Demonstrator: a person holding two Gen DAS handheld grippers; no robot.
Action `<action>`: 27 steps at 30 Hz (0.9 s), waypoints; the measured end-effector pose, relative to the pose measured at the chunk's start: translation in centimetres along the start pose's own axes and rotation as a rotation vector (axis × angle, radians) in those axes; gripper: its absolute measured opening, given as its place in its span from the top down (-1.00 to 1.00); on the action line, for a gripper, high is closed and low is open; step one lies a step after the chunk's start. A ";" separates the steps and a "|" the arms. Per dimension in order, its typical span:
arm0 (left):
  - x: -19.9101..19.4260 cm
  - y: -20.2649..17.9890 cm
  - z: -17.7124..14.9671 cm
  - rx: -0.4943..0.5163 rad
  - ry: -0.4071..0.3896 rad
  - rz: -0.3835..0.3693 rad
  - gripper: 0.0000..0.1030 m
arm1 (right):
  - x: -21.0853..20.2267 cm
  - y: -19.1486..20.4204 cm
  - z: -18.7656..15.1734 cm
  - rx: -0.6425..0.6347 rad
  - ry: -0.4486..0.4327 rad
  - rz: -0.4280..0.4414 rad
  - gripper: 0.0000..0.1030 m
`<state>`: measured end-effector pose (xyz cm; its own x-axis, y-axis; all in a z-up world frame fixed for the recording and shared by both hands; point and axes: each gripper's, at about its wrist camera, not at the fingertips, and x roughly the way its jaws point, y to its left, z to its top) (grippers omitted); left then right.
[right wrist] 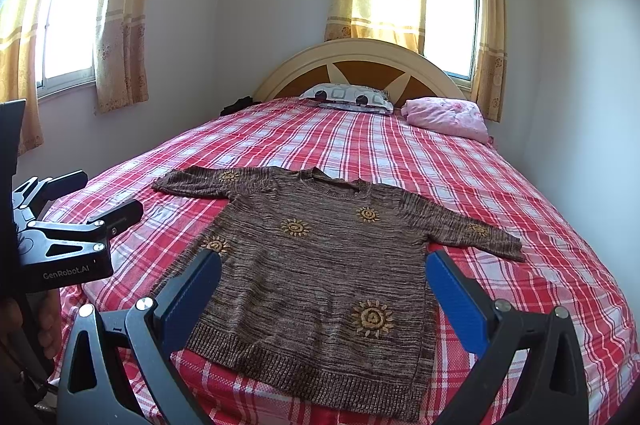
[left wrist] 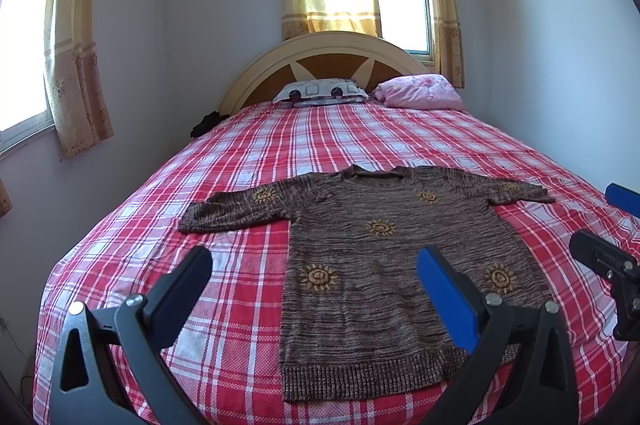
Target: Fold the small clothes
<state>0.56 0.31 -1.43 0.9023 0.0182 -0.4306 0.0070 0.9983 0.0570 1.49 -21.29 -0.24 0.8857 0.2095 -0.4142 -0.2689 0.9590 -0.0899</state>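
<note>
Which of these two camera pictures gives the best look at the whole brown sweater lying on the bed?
The right wrist view: the sweater lies nearly centred, both sleeves spread, and only the hem corners sit behind the open right tool. In the left wrist view the sweater is off to the right, and a finger of the left tool covers more of its lower body.

Rough knit sweater (left wrist: 384, 257) on woven cotton bedspread (left wrist: 240, 161).

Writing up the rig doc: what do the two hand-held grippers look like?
Both match: the left hand-held gripper and right hand-held gripper have black angular frames with triangular cut-outs, silver bolts, and flat fingers faced with blue pads. The left one's body reads GenRobot.AI in the right wrist view.
</note>
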 end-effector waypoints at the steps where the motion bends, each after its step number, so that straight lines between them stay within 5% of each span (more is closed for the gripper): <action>1: 0.1 0.1 0.0 -0.002 0.003 -0.001 -1.00 | 0.0 0.0 0.0 -0.001 0.001 0.000 -0.98; 27: 2.7 0.0 -0.8 -0.004 0.075 0.000 -1.00 | 2.7 -0.3 -1.4 -0.001 0.056 0.013 -0.98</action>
<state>2.64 0.37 -3.33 0.8674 0.0217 -0.4971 0.0055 0.9986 0.0532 3.47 -21.24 -2.59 0.8595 0.2113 -0.4655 -0.2811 0.9559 -0.0850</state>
